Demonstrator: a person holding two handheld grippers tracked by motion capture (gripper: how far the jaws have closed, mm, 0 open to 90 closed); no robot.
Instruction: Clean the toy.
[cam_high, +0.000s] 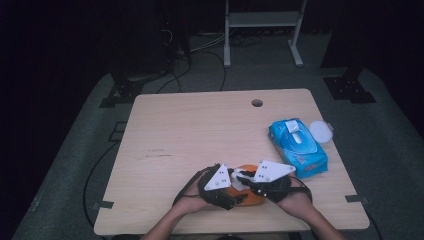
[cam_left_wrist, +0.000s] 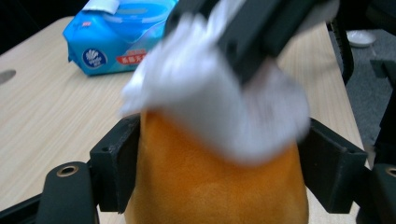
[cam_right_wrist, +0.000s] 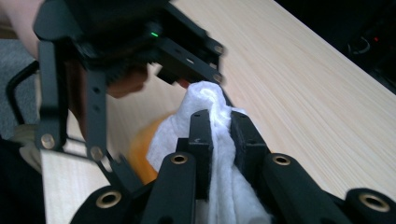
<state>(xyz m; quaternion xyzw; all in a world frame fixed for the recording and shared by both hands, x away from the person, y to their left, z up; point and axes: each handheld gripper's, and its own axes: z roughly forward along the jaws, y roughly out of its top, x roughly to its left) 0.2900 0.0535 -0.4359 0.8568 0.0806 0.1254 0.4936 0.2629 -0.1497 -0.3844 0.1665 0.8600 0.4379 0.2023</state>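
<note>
Nearest the camera, at the front edge of the pale wooden tabletop (cam_high: 200, 125), sat a soft orange, velvety, rounded object (cam_left_wrist: 210, 186), and it was gripped from both sides by the left tongs (cam_left_wrist: 219, 163), whose black pads pressed into its flanks at roughly half their spread. On top of it lay a crumpled white wet wipe (cam_left_wrist: 215, 112), pinched tight in the nearly clenched right tongs (cam_right_wrist: 219, 135), which were rubbing the wipe over the orange surface; the blur of the wipe in the left gripper view suggested a quick stroke.

The main risk, as I judged it, was the wipe slipping out of the right tongs, since only a bunched fold sat between the pads and the drag of the plush surface could tug it free. A hard stroke might also twist the orange object out of the left tongs, because the soft body gives under the pads. The two sets of tongs worked close together, so a careless pass could knock one against the other.

Farther back on the right lay a blue soft pack of wet wipes (cam_high: 298, 147), its flap lifted, with a round white plastic lid (cam_high: 320, 131) just beside it.
</note>
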